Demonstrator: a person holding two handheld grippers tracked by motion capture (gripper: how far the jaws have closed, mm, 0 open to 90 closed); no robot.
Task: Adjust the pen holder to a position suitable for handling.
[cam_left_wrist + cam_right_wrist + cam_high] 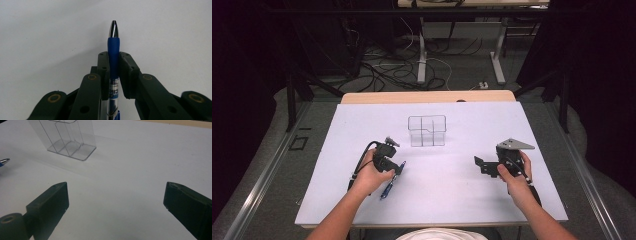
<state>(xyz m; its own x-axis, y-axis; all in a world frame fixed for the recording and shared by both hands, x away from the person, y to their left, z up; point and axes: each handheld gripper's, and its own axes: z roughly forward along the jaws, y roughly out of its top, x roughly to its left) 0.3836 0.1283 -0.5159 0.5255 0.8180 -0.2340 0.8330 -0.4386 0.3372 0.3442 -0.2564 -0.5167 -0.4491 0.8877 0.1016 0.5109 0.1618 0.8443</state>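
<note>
High view: both grippers low over the white table.
Left gripper pinched a blue pen near left; clear organizer stood farther.
Left gripper view: fingers clamped the pen.
Right gripper view: fingers were spread, empty.

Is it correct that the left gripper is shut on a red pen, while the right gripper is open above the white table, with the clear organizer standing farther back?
Not quite: the pen is blue, not red, as the left gripper view shows. The rest holds: the left gripper is shut on it, the right gripper is open above the white table, and the clear organizer stands farther back.
</note>
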